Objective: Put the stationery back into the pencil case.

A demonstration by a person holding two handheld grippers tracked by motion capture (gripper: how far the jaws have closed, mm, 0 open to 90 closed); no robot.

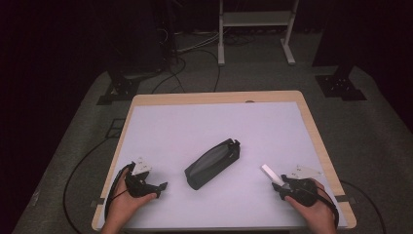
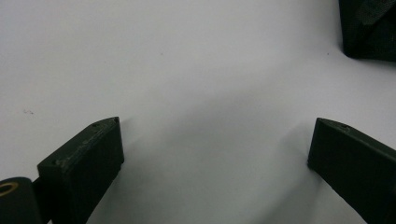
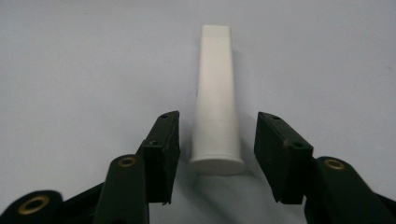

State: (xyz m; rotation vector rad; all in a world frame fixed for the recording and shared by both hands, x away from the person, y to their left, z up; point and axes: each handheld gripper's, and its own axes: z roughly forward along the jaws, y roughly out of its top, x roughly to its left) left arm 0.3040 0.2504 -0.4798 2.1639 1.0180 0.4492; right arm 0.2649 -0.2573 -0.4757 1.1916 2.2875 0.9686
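White tube (image 3: 217, 98), centre frame, lies flat between the right gripper's (image 3: 217, 140) narrowed, not-yet-touching jaws, placed for pickup; left gripper (image 2: 212, 140) wide, empty.

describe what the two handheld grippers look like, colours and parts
Both the left gripper and the right gripper are black, each with two blocky flat-faced jaws, brass-coloured rivets at the jaw joints, a light grey three-cornered plate on top and a black cable trailing back. The person's forearms are bare, with no sleeves in view.

I count one white tube (image 3: 216, 100), one black zip pouch (image 1: 212, 163) and two claws, left (image 1: 163, 185) and right (image 1: 277, 186), on my counter (image 1: 195, 122)
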